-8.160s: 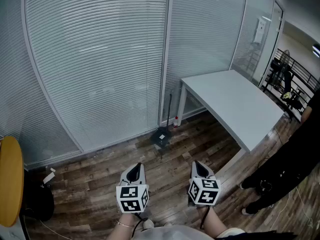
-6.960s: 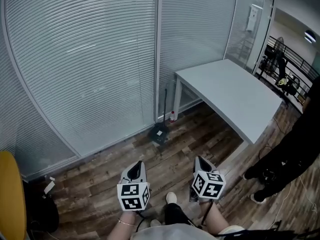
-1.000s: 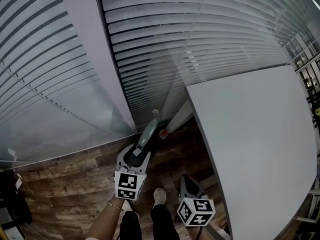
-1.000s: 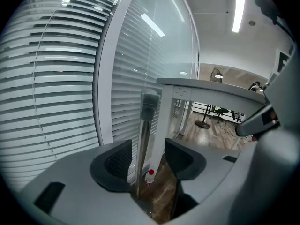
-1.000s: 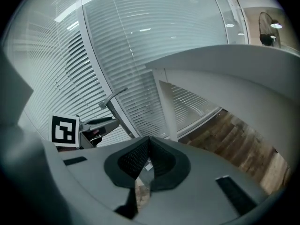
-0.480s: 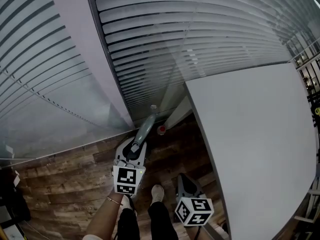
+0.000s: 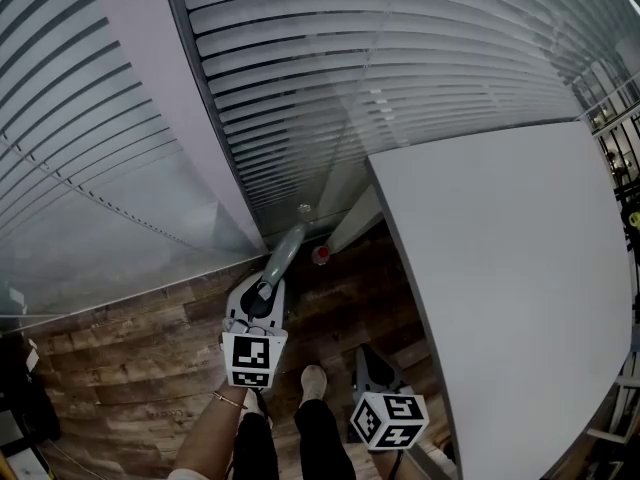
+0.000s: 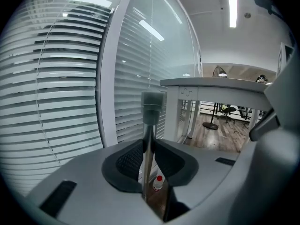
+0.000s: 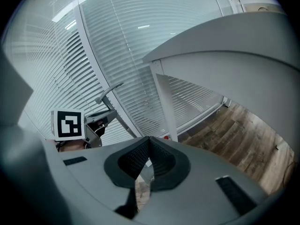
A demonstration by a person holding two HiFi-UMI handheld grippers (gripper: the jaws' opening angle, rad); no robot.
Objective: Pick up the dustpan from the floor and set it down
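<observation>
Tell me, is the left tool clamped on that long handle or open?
Clamped. The left gripper's fingers, which have just been closing, press on both sides of the thin handle running between them.

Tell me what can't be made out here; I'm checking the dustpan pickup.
Dustpan's pan: in the head view, hidden under the left hand-held gripper, whose jaws have just been closing on the dustpan handle; in the left gripper view, cut off behind its body.
Red-capped bottle: label too small in every view.
</observation>
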